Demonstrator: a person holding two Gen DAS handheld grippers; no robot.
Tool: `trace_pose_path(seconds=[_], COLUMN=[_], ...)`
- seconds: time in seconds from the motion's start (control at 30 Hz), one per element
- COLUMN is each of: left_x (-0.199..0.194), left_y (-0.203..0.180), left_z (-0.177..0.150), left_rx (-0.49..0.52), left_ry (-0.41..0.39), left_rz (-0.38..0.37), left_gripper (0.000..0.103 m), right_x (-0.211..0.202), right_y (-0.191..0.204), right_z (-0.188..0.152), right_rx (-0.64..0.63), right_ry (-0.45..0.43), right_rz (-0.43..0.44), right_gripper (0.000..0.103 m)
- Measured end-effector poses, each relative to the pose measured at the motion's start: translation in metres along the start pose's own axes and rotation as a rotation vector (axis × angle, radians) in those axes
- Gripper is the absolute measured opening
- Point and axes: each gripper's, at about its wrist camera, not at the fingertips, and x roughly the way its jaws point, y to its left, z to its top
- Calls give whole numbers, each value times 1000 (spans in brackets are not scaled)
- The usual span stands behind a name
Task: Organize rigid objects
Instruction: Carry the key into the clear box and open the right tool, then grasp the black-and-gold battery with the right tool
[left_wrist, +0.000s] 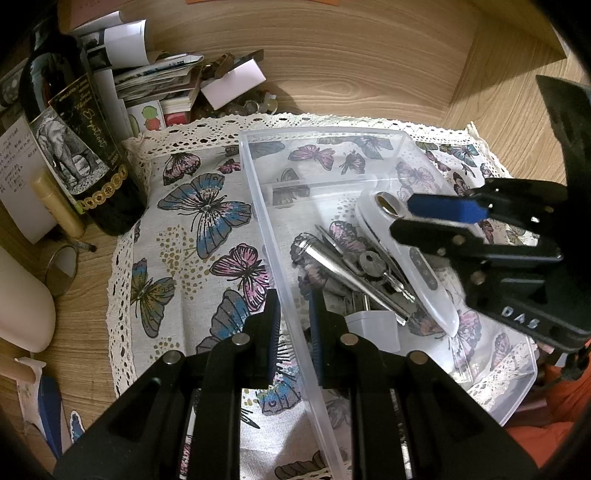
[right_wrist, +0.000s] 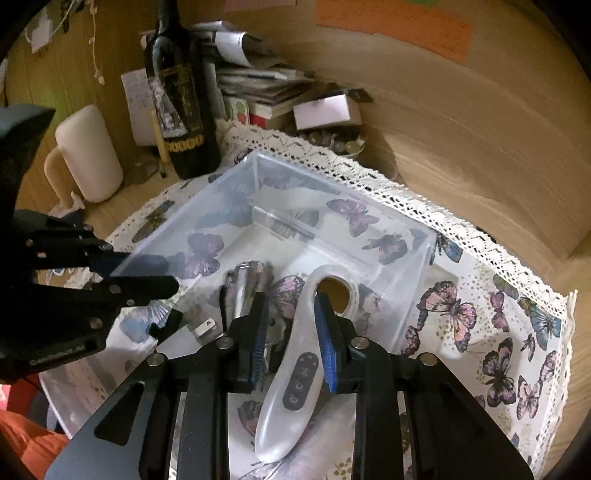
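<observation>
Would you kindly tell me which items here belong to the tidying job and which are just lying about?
In the job: clear plastic bin; white remote-like device between the right hand-held gripper fingers; metal tool; keys; left hand-held gripper straddling the bin's wall.

Lying about: wine bottle; paper stack; white mug; butterfly cloth.

Warm indoor light, moderately dim, yellow cast on the desk (left_wrist: 332, 55). Strong fisheye bend in both views; corners fall to black vignette. Clear plastic bin (left_wrist: 258, 206) shows pale glare along its rims and hazy, milky walls in the right wrist view. Metal pieces (left_wrist: 332, 258) catch small highlights. Wine bottle (right_wrist: 181, 92) reads nearly black, label sharp in the left wrist view. Near hand-held gripper (right_wrist: 291, 332) slightly soft. Soft shadows under the bin.
</observation>
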Motion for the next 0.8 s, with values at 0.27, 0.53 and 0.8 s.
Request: trace_pose_path(seconds=[0.27, 0.53, 0.8], left_x=[0, 0, 0], left_y=[0, 0, 1], left_z=[0, 0, 0], left_rx=[1, 0, -3], left_ry=[0, 0, 1], left_rz=[0, 0, 0], left_gripper=[15, 15, 15], right_x=[-28, -57, -52], right_y=[-20, -53, -82], right_z=[3, -4, -30], right_rx=[67, 148, 218], right_ry=[-69, -107, -44], right_rz=[-28, -108, -154], right_gripper=[24, 25, 25])
